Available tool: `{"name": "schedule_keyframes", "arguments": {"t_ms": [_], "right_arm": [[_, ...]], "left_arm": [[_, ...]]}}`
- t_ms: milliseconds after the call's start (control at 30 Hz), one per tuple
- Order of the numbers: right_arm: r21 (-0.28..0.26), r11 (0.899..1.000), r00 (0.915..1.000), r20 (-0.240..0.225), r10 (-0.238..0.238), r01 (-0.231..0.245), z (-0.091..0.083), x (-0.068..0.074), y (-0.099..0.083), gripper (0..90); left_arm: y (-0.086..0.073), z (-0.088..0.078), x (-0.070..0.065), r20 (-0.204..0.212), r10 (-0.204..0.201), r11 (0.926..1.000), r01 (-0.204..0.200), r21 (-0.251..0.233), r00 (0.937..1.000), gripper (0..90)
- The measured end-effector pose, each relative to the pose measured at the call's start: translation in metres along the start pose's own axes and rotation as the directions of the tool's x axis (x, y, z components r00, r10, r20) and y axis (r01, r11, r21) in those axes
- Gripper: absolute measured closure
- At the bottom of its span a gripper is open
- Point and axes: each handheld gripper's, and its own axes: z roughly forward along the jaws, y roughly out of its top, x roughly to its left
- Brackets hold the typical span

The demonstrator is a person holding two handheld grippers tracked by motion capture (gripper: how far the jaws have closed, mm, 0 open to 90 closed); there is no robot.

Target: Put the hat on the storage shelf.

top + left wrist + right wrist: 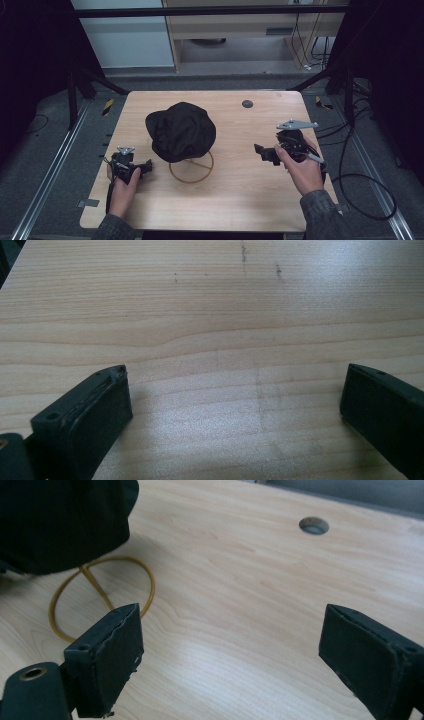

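Observation:
A black hat (181, 131) sits on a thin gold wire stand whose ring base (191, 168) rests on the wooden table (235, 195). In the right gripper view the hat (60, 522) hangs over the ring base (101, 596) at the upper left. My left gripper (146, 167) rests low on the table left of the stand, open, with bare wood between its jaws (235, 400). My right gripper (261, 152) is held to the right of the hat, open and pointing toward it, nothing between its jaws (230, 650).
A round cable hole (247, 104) lies in the table's far right part, also seen as the cable hole (313, 525) in the right gripper view. Metal rails (50, 165) and black cables (370, 190) run along the floor beside the table. A cabinet (240, 30) stands behind.

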Motion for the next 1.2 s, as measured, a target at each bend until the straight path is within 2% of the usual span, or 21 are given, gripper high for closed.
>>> {"name": "schedule_keyframes", "arguments": {"t_ms": [300,800,1067,1200], "right_arm": [[0.048,0.999,0.9999,-0.002,0.012,-0.012,0.021,0.001,-0.027,10.5],[0.086,0.996,0.9997,0.000,0.026,-0.026,0.049,0.005,-0.065,10.4],[0.097,0.992,0.9971,0.020,0.074,-0.075,0.065,0.004,-0.083,9.9],[0.097,0.992,0.9962,0.036,0.079,-0.082,0.074,0.002,-0.090,9.9]], "left_arm": [[0.000,0.000,0.000,0.000,0.000,1.0000,0.000,0.000,1.0000,0.0],[0.000,0.000,0.000,0.000,0.000,1.0000,0.000,0.000,1.0000,0.0],[0.000,0.000,0.000,0.000,-0.001,1.0000,0.001,0.000,1.0000,0.0],[0.000,0.000,0.000,-0.001,-0.001,1.0000,0.001,-0.001,1.0000,0.0]]}}
